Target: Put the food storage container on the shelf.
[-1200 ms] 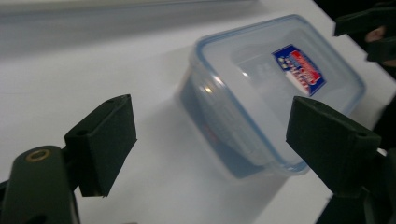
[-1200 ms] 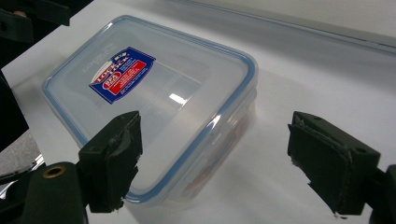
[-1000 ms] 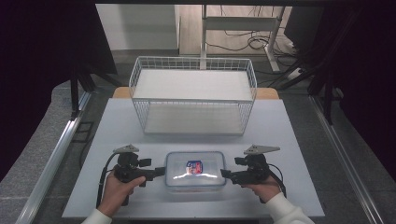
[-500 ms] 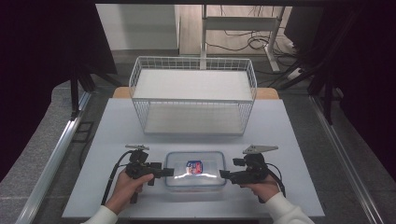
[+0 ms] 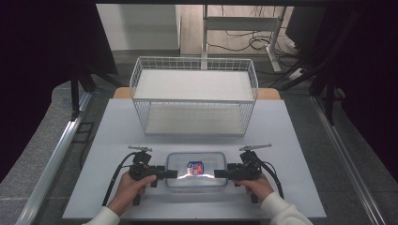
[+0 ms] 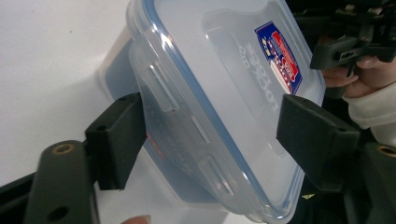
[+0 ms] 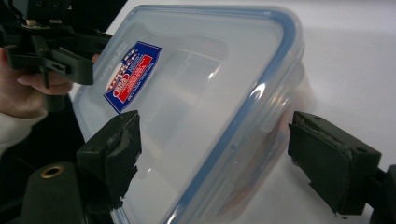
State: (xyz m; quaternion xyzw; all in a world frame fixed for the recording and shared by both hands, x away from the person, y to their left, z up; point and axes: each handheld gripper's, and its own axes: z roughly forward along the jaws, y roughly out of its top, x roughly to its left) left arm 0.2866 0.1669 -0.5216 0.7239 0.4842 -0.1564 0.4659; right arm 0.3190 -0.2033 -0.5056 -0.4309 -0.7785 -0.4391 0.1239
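Where the high view takes in the whole white table (image 5: pixel 117 126), it shows a clear plastic box (image 5: pixel 196 169) lying flat near the front edge, with a white wire basket (image 5: pixel 194 93) standing well behind it. The left gripper (image 5: pixel 170 174) meets the box's left end and the right gripper (image 5: pixel 218 174) meets its right end, each held in a hand — the left hand (image 5: pixel 129 187) and the right hand (image 5: pixel 256 186) — with white sleeves at the bottom of the picture.

The gripper views add what the high view cannot resolve. In the left gripper view, the left gripper (image 6: pixel 212 140) has its jaws spread wide, one on each side of the box's (image 6: pixel 219 102) end; the left jaw touches or nearly touches the latch flap on the side wall, while the right jaw sits over the lid, and contact there cannot be told. The right gripper (image 6: pixel 343 39) appears at the far end, held by fingers.

In the right gripper view, the right gripper (image 7: pixel 212 156) is likewise spread wide around the box (image 7: pixel 196 107). Its left jaw overlaps the lid; its right jaw stands apart from the side wall. The left gripper (image 7: pixel 60 51) shows beyond the far end.

The lid carries a blue seal around its rim and a red, white and blue label (image 7: pixel 132 77) — its small print is too blurred to read. Raised lettering (image 6: pixel 254 63) beside the label in the left gripper view cannot be made out with certainty.
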